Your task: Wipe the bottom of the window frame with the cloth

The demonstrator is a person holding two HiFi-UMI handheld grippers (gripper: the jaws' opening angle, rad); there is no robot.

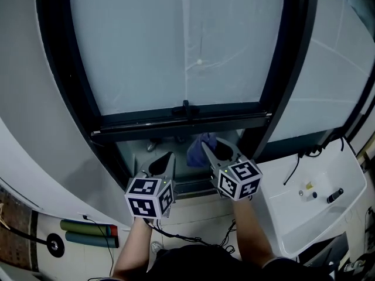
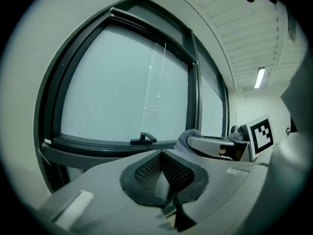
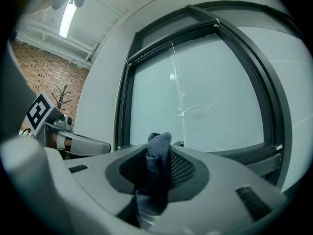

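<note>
now, cloth (image 3: 157,173): fuzzy blue-grey wad, pinched by right gripper (image 1: 214,150)
left gripper (image 2: 164,156): mesh-textured jaws pressed together, empty

Blue-grey cloth (image 3: 155,173); black window frame (image 1: 176,123) round pale frosted glass (image 1: 176,45); grey left tongs (image 2: 162,153) with dark mesh-patterned pads (image 2: 149,173); black-and-white square-patterned marker cube (image 1: 149,196); white sink (image 1: 328,215).

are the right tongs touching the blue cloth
Touching. The right gripper view shows the cloth pinched between the two jaws of the right tongs, with its bunched top sticking up past their tips.
</note>
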